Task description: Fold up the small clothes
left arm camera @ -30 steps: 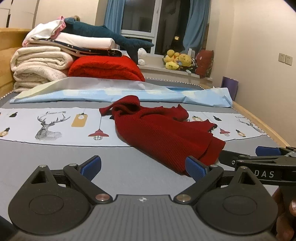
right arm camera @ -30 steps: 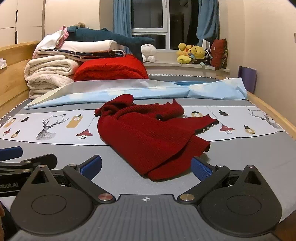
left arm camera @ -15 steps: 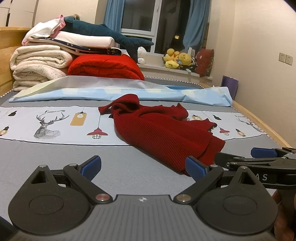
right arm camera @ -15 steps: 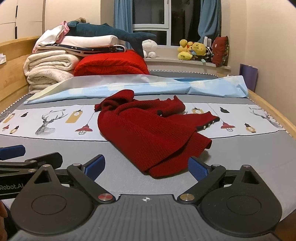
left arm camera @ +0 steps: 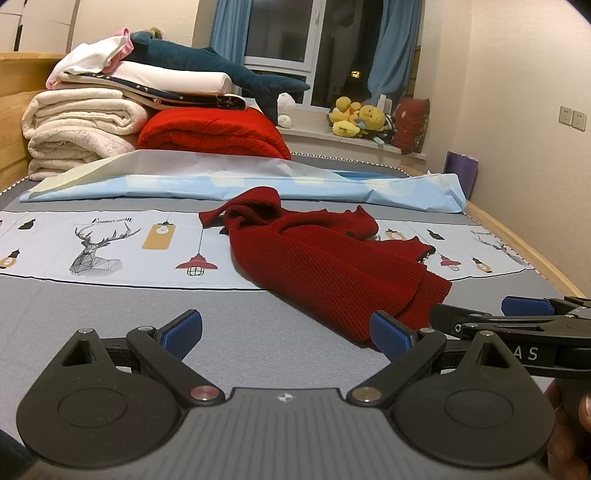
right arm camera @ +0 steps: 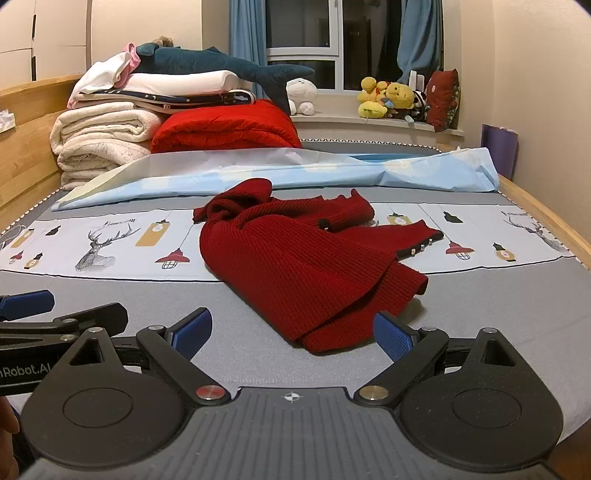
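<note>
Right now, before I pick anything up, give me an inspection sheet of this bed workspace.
Surface: grey bed cover with a printed deer-and-lamp strip across it.
Job's things: one red knit sweater, crumpled, lying unfolded across the strip and the grey cover.
Clutter: light blue sheet bunched behind the sweater; stack of blankets; red quilt; plush shark on top.
Grippers: left gripper open, empty; right gripper open, empty, both short of the sweater.
Cables: nothing seen.
Surroundings: window with blue curtains; yellow plush toys on the sill.
</note>
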Tool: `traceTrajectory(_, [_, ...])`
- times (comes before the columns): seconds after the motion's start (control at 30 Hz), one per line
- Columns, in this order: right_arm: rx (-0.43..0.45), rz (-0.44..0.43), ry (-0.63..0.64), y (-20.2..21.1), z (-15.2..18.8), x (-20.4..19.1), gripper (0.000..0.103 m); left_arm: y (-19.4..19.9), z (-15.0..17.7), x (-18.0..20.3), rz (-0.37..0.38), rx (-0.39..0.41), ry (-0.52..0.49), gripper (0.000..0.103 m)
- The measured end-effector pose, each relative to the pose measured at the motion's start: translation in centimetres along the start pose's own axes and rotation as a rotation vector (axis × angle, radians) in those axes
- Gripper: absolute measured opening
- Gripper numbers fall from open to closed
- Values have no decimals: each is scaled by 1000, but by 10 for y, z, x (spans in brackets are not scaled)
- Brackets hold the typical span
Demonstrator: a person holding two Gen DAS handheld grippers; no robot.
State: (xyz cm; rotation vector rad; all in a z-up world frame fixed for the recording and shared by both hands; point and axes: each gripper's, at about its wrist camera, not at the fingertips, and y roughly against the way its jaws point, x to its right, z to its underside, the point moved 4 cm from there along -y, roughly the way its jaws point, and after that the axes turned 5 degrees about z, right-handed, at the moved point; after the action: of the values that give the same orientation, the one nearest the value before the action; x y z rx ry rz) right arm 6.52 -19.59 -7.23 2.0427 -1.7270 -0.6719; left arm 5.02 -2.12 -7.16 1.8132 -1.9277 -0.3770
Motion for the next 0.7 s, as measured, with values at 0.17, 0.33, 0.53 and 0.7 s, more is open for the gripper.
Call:
traceTrajectory(0.17, [-1, 0, 0, 0, 0, 0, 94, 0, 0, 0, -1, 0, 0, 99])
traceTrajectory(0.33, [0, 0, 0, 0, 0, 0, 94, 0, 1, 1, 0, 1, -1, 99])
traceTrajectory(0.53, [-1, 1, 0, 0, 0, 0, 94, 1, 1, 1, -1, 0, 0, 99])
traceTrajectory(0.7, [-1, 1, 1, 0, -1, 0, 94, 1, 1, 0, -2, -1, -1, 99])
